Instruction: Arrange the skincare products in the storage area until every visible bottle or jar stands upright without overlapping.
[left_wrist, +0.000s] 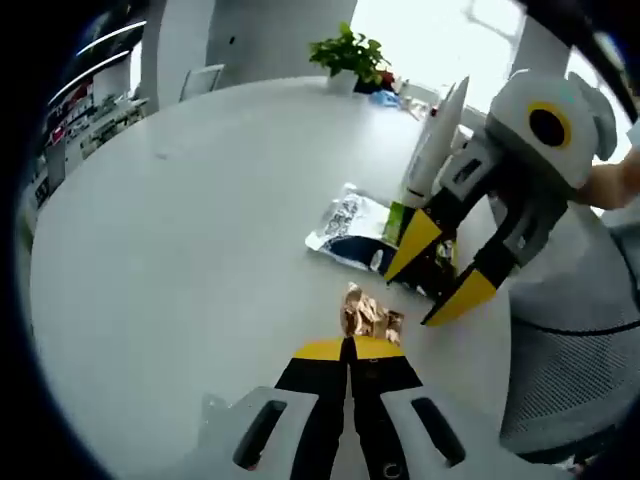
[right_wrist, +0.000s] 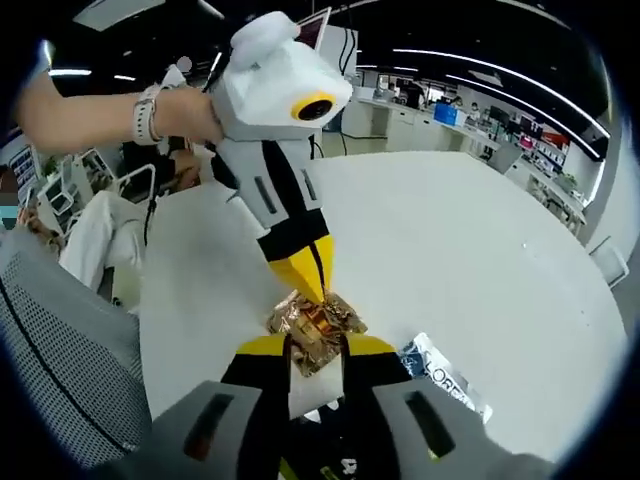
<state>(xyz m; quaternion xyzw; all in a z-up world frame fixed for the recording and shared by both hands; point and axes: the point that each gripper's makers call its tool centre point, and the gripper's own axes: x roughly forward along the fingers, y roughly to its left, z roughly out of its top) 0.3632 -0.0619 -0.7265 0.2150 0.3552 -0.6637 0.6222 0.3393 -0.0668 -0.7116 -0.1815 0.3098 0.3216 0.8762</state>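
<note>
My left gripper (left_wrist: 350, 350) is shut on the edge of a crumpled gold foil packet (left_wrist: 370, 315) lying on the white table (left_wrist: 200, 250). My right gripper (left_wrist: 440, 272) comes in from the right, open, its jaws either side of a dark item (left_wrist: 437, 268). Behind it a white tube (left_wrist: 435, 140) stands upright, and a silver-blue sachet (left_wrist: 345, 230) and a green pack (left_wrist: 398, 222) lie flat. In the right gripper view the gold packet (right_wrist: 315, 322) lies just past my right gripper (right_wrist: 318, 352), with the left gripper (right_wrist: 305, 272) pinching it from above. The sachet (right_wrist: 440, 385) lies to the right.
A potted plant (left_wrist: 350, 55) stands at the far table edge with small items beside it. A grey mesh chair (left_wrist: 570, 380) is close at the table's near side, also seen as the chair (right_wrist: 50, 350). A person's hand (right_wrist: 150, 115) holds the left gripper. Open table (right_wrist: 450, 260) stretches beyond.
</note>
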